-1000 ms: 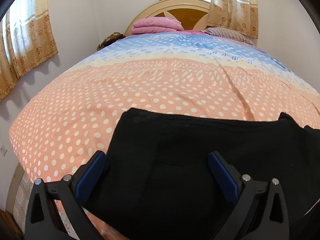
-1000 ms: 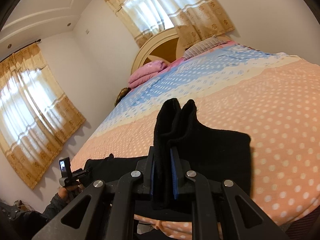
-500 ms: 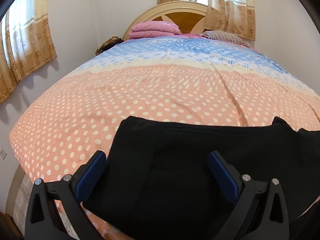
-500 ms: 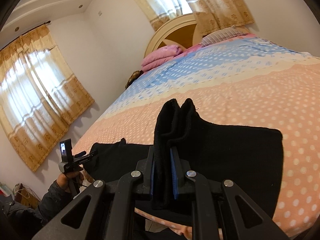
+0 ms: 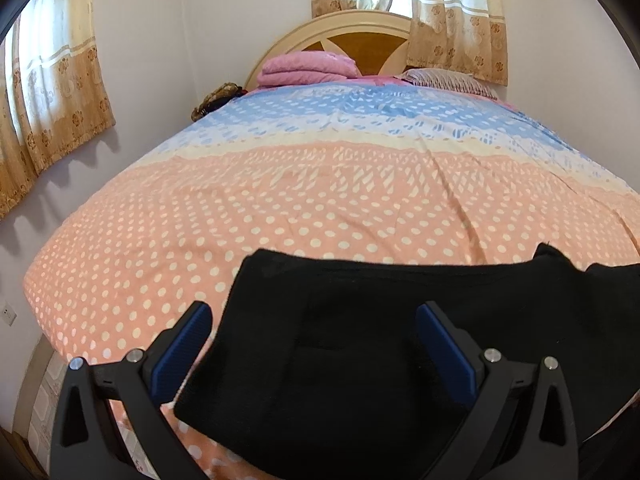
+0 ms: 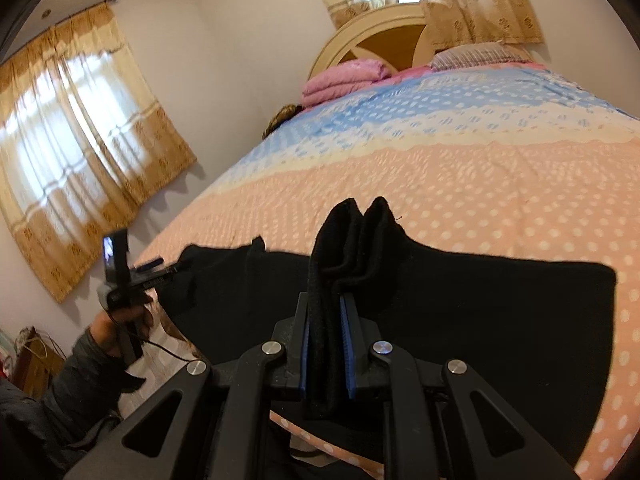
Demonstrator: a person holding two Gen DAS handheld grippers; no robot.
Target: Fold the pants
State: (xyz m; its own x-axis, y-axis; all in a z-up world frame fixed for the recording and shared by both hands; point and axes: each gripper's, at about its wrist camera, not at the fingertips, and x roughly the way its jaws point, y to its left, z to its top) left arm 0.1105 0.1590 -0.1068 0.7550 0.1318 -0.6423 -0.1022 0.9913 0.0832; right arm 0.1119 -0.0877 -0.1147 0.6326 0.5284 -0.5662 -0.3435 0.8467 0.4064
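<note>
Black pants (image 5: 360,360) lie flat across the near edge of the bed; they also show in the right wrist view (image 6: 500,312). My left gripper (image 5: 312,344) is open, its blue pads spread wide just above one end of the pants, holding nothing. My right gripper (image 6: 326,344) is shut on a bunched fold of the pants (image 6: 348,232), which stands up between the pads. In the right wrist view the left gripper (image 6: 152,270) hovers at the far left end of the pants.
The bed has a pink, cream and blue dotted cover (image 5: 340,184). A folded pink blanket (image 5: 308,68) and a striped pillow (image 5: 444,78) lie by the headboard. Curtained windows are on the left wall (image 6: 80,152) and behind the bed.
The right gripper has carried its fold of pants leftward toward the left gripper, so the cloth spreads wider. The left gripper has backed off slightly and stays open.
</note>
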